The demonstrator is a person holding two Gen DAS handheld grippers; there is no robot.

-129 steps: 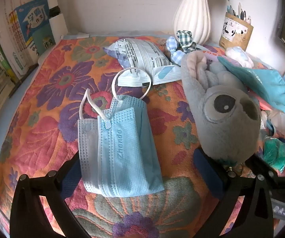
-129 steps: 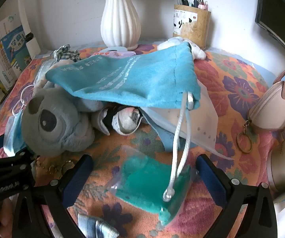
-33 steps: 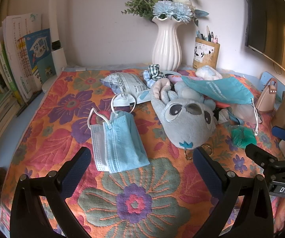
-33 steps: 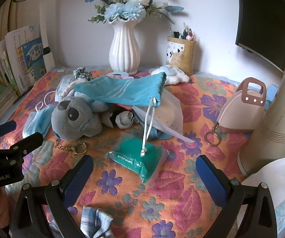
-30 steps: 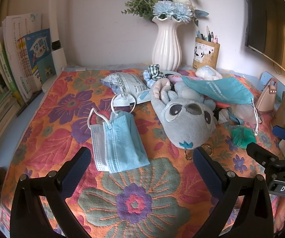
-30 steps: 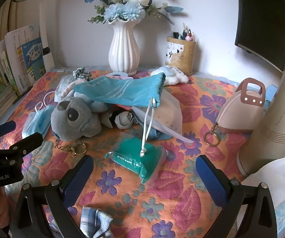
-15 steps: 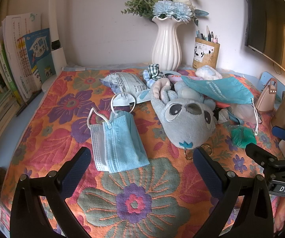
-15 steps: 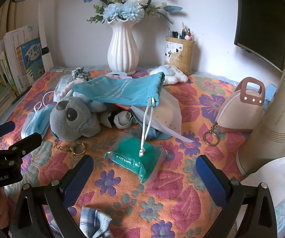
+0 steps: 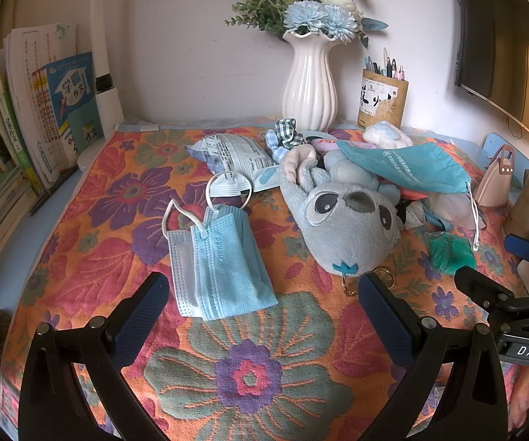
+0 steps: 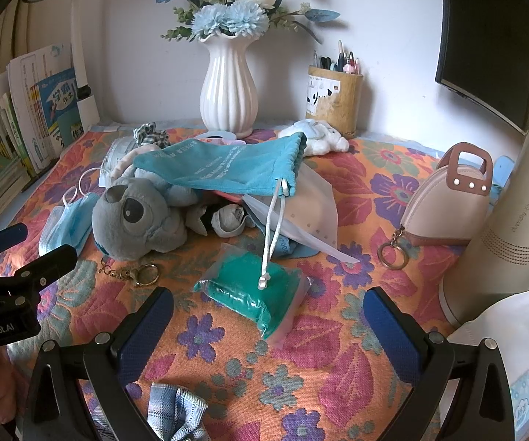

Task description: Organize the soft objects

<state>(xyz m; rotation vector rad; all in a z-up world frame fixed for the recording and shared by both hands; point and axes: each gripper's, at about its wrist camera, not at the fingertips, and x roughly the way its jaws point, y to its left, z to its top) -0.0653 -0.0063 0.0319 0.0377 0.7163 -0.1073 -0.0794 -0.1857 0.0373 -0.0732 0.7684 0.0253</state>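
Observation:
A grey plush toy (image 9: 345,224) lies in the middle of the floral cloth, with a teal drawstring bag (image 9: 407,165) draped over it. Blue face masks (image 9: 220,261) lie to its left. A green item in a clear packet (image 10: 253,290) lies in front of the bag's cord. My left gripper (image 9: 264,308) is open and empty, just short of the masks. My right gripper (image 10: 268,323) is open and empty, just short of the green packet. The plush toy (image 10: 135,217) and bag (image 10: 227,165) also show in the right wrist view.
A white vase (image 9: 308,84) and pen holder (image 9: 383,103) stand at the back wall. Books (image 9: 25,117) line the left. A beige pouch (image 10: 455,205) and tall bottle (image 10: 514,213) stand right. A white packet (image 9: 235,154) and checked cloth (image 10: 176,415) lie about.
Over the last four seconds both grippers have pulled back from the pile, so more of the table shows. In the last second almost nothing has moved.

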